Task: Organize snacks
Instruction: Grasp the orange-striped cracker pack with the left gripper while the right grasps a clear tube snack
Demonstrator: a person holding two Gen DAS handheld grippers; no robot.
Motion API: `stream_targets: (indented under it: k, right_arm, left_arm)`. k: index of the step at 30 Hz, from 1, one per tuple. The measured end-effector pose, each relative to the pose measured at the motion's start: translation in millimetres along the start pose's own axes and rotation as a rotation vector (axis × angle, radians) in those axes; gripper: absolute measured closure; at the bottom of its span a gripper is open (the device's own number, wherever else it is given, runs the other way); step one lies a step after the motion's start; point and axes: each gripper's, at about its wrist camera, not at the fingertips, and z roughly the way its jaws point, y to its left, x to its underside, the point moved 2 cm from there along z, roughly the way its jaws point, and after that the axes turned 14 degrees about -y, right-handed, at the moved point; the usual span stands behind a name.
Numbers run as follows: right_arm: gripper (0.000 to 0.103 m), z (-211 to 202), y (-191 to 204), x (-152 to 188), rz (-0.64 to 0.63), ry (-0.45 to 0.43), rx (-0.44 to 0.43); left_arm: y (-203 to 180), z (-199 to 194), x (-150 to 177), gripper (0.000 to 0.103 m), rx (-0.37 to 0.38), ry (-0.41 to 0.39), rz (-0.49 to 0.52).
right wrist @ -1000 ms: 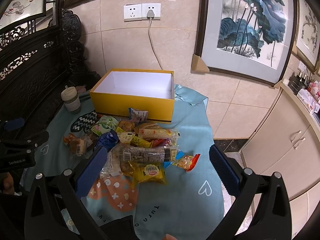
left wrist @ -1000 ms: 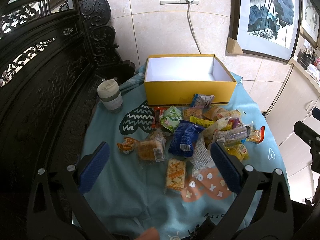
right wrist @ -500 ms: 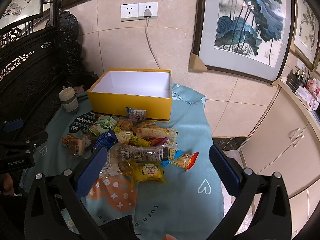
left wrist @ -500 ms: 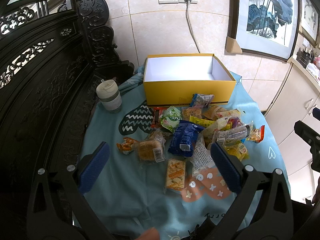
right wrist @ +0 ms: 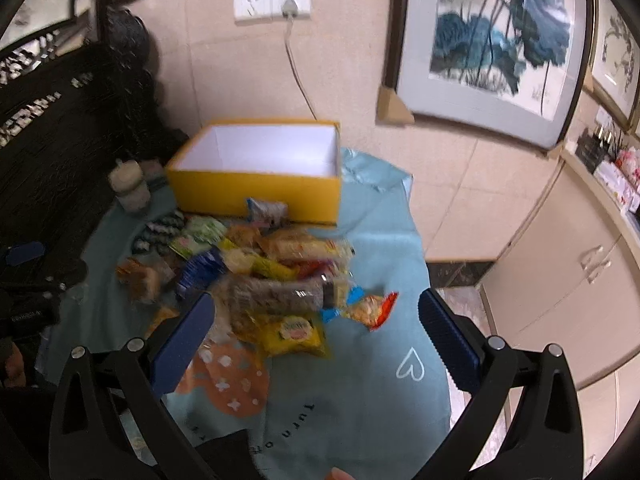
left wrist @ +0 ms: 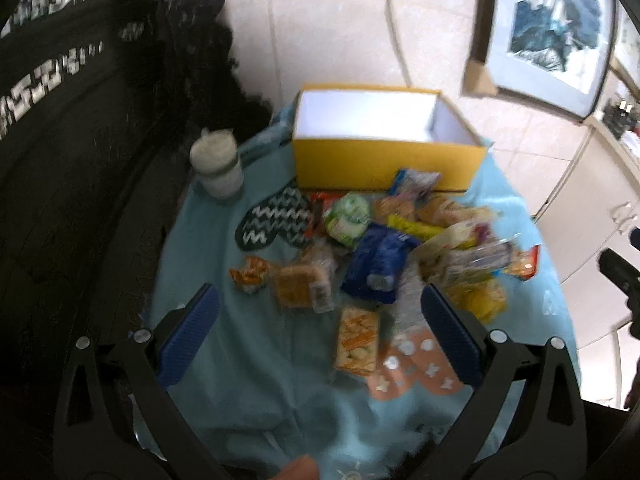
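Both views motion-blurred. Left gripper (left wrist: 318, 330) spread wide, nothing between the pads, above the near part of the cloth (left wrist: 224, 356). Right gripper (right wrist: 314, 338) likewise spread wide, empty, above the snacks' 5 o'clock edge.

Snack pile (left wrist: 384, 256) lies loose on the cloth, just at 6 o'clock of the yellow box (left wrist: 384, 162); box open, white inside, looks empty. A small pkt (left wrist: 414, 182) leans on the box's front wall. In left view: blue bag (left wrist: 378, 266) mid-pile, green pkt (left wrist: 348, 220) at its 11 o'clock, cracker pkt (left wrist: 357, 340) at its 6, apart from the heap, between the pads. Orange pkt (left wrist: 250, 274) at pile's 9 o'clock edge. In right view: dark long roll (right wrist: 276, 294) atop the heap, yellow bag (right wrist: 294, 332) at its 6, red-orange pkt (right wrist: 372, 310) at 3, probably chips.

Cup (left wrist: 218, 170) at 9 o'clock of the box, apart from it.
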Motion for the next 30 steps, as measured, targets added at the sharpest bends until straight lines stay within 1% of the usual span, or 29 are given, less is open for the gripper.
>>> stream_targets:
  k: [1,2,4,6,9,11,15,19,21,22,23,25,26,27,28,29,30]
  right_arm:
    - [0.001,9.3,-2.1,6.8,-0.002,0.019,0.001]
    - [0.001,22.1,-3.5,17.2,-0.015,0.049,0.013]
    - [0.001,40.1,-5.4,33.3,-0.036,0.088,0.021]
    - [0.001,58.1,-6.5,50.7,-0.047,0.128,0.013]
    - [0.001,79.1,-7.9,67.9,-0.048,0.169,-0.009]
    - [0.001,90.7,-7.6,70.9,-0.044,0.174,-0.029]
    - [0.001,116.8,-4.5,64.3,-0.049,0.173,-0.053]
    - [0.001,149.8,12.4,52.1,-0.081,0.165,-0.087]
    - [0.001,165.2,20.6,50.7,-0.088,0.176,-0.119]
    - [0.001,175.7,27.3,51.3,-0.098,0.179,-0.141]
    - [0.001,181.4,31.3,53.0,-0.108,0.185,-0.151]
    - [0.001,192.4,41.3,60.5,-0.174,0.202,-0.168]
    - [0.003,194.9,48.2,65.1,-0.226,0.216,-0.185]
    - [0.016,191.4,54.4,66.6,-0.277,0.201,-0.202]
    - [0.036,184.6,60.6,66.1,-0.321,0.179,-0.231]
    - [0.048,179.6,64.0,64.7,-0.342,0.165,-0.248]
    - [0.077,173.7,66.4,61.5,-0.344,0.156,-0.276]
  left_arm:
    - [4.4,13.7,7.8,0.002,-0.008,0.021,-0.004]
    - [9.3,29.6,16.9,0.002,-0.019,0.061,-0.012]
    - [17.2,56.4,34.8,0.002,-0.011,0.122,-0.042]
    - [19.0,75.5,52.0,0.002,-0.013,0.161,-0.042]
    - [14.0,96.7,73.0,0.002,0.014,0.201,-0.018]
    - [7.9,105.0,79.5,0.002,0.039,0.213,-0.007]
    - [-12.2,123.5,81.8,0.002,0.076,0.200,0.051]
    - [-25.6,142.0,85.3,0.002,0.099,0.205,0.069]
    - [-30.5,150.7,93.3,0.002,0.099,0.217,0.087]
    - [-34.8,153.9,100.9,0.002,0.085,0.217,0.119]
    - [-37.8,154.8,106.8,0.002,0.083,0.209,0.140]
    - [-41.2,156.9,120.9,0.003,0.103,0.220,0.160]
    - [-35.4,152.7,121.9,0.003,0.141,0.204,0.109]
    - [-32.5,152.9,124.0,0.008,0.156,0.214,0.088]
    - [-30.0,148.9,123.2,0.019,0.163,0.183,0.089]
    - [-27.9,146.7,122.5,0.027,0.175,0.170,0.089]
    - [-25.4,144.5,121.2,0.047,0.189,0.159,0.080]
